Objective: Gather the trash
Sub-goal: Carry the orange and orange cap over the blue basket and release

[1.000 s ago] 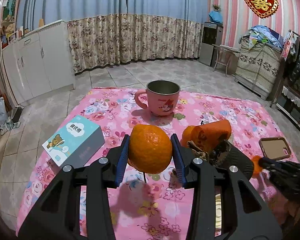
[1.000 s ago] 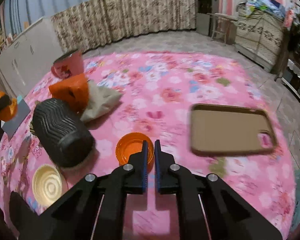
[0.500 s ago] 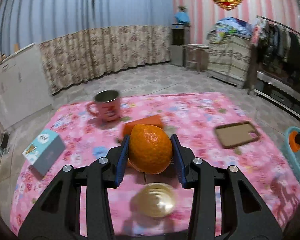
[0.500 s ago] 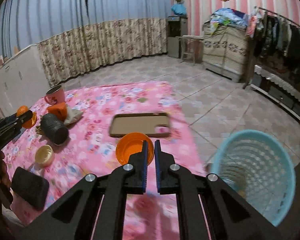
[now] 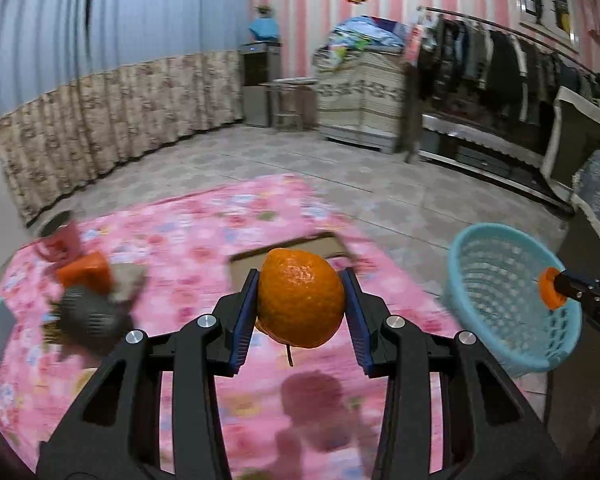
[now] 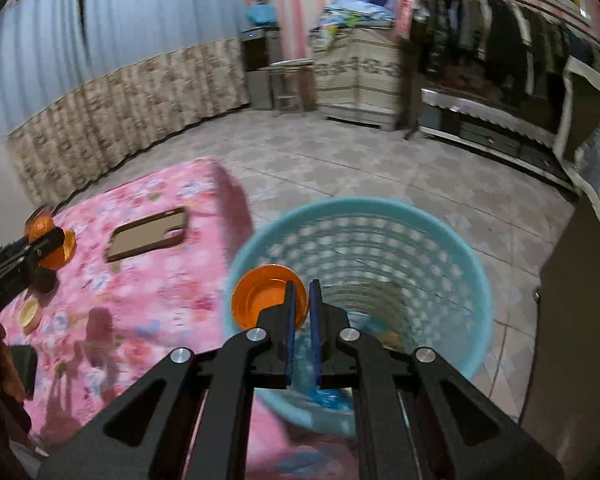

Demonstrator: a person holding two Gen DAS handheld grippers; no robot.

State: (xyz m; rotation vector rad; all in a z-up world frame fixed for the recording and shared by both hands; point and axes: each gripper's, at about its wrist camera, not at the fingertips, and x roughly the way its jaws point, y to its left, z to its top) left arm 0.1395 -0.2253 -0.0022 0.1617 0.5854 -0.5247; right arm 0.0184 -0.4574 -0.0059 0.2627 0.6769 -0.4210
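Nearest, the right gripper [image 6: 301, 300] pinches the rim of an orange lid [image 6: 265, 299], its jaws almost shut on the thin edge. That lid hangs over the near left rim of the blue basket [image 6: 440, 248], which stands on the floor just right of the pink table [image 6: 160, 288]. Letting go here looks risky, since the lid could clip the rim and roll onto the floor; better to carry it further right, toward the basket's middle, and only then open the jaws.

Left of that, the left gripper [image 5: 300, 300] clamps an orange [image 5: 301, 297] between both pads, above the table and well short of the basket. It should swing right and wait until the right gripper is out of the way, then release low inside the rim so the fruit does not bounce out.

Further off on the table lie a phone case [image 6: 148, 234], a dark ribbed jar [image 5: 90, 314], and a pink mug [image 5: 58, 236].
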